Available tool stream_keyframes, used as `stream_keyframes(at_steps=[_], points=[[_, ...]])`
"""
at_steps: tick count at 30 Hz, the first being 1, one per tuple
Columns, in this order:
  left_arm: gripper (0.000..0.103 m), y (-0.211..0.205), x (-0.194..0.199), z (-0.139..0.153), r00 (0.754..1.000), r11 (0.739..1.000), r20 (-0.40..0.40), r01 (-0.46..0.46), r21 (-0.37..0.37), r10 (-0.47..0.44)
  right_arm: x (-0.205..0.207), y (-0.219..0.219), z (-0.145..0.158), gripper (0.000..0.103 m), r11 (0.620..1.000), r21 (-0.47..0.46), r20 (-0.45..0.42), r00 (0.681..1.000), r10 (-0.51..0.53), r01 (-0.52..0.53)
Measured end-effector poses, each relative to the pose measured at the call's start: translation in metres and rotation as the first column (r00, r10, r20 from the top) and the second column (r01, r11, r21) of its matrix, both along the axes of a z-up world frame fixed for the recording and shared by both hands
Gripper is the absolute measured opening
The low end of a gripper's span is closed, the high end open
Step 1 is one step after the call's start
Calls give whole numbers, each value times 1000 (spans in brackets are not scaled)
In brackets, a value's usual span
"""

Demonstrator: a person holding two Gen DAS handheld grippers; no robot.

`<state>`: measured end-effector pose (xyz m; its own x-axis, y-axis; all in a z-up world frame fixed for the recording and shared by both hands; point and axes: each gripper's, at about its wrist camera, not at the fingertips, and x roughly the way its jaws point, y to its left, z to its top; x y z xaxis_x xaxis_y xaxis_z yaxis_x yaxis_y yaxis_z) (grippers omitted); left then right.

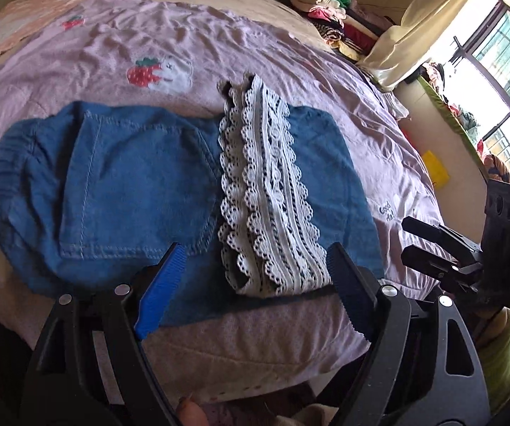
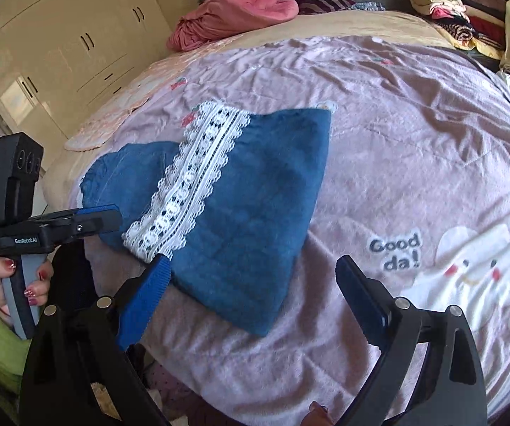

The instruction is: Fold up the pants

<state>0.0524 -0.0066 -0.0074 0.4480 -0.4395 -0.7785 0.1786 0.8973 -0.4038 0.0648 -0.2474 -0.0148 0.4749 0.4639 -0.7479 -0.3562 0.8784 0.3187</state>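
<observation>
Blue denim pants [image 1: 131, 184] lie folded on the pink bedspread [image 1: 148, 46], with a white lace trim [image 1: 265, 195] running across the denim. My left gripper [image 1: 255, 245] hovers open over their near edge, its blue pads on either side of the lace end and nothing pinched. In the right wrist view the pants [image 2: 255, 213] and lace [image 2: 191, 181] lie just ahead of my right gripper [image 2: 253, 259], which is open over the near corner, its left pad beside the lace end. Each gripper also shows in the other's view: right gripper [image 1: 405, 238], left gripper [image 2: 116, 216].
A stack of folded clothes [image 2: 450, 10] and a pink bundle [image 2: 233, 10] sit at the bed's far end. A cream wardrobe [image 2: 70, 46] stands to the left and a window [image 1: 503, 71] to the right. A hand [image 2: 24, 284] grips the left tool's handle.
</observation>
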Motion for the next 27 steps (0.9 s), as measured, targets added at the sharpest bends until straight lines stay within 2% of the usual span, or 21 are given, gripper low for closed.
stream_keyframes(at_steps=[2, 7, 9, 14, 16, 17, 18, 19, 22, 23, 24, 27], points=[[73, -1, -1, -5, 1000, 1000, -27, -1, -13, 1, -2, 1, -3, 94, 1000, 0, -8, 1000, 0, 0], [60, -8, -4, -18, 997, 999, -77, 8, -42, -11, -6, 5, -8, 94, 1000, -1, -17, 1000, 4, -4], [52, -9, -4, -24, 995, 999, -101, 2, -52, -7, -7, 5, -9, 94, 1000, 3, -19, 1000, 6, -6], [45, -10, 3, -33, 991, 994, -132, -28, -105, 13, -6, 3, -15, 93, 1000, 13, -30, 1000, 0, 1], [35, -8, 7, -35, 989, 990, -145, -44, -136, 24, -2, 4, -17, 93, 1000, 17, -40, 999, 3, -2], [25, -7, 9, -37, 988, 987, -150, -55, -151, 32, 0, 4, -19, 93, 1000, 20, -45, 999, 3, -2], [18, -6, 11, -38, 987, 986, -154, -63, -153, 39, 3, 5, -21, 93, 1000, 24, -52, 999, 5, -4], [16, -5, 11, -39, 986, 986, -159, -70, -152, 45, 5, 6, -22, 92, 1000, 28, -58, 998, 9, -7], [12, -3, 10, -40, 985, 983, -163, -79, -165, 52, 15, 10, -32, 79, 1000, 26, -91, 996, 12, -10], [11, -2, 9, -39, 986, 983, -159, -77, -164, 50, 17, 11, -36, 65, 999, 29, -102, 995, 17, -14], [10, -2, 8, -38, 987, 983, -156, -75, -165, 49, 18, 13, -38, 44, 999, 28, -107, 994, 19, -17], [10, -1, 1, -32, 989, 985, -143, -67, -158, 44, 17, 14, -39, 32, 1000, 21, -99, 995, 20, -18]])
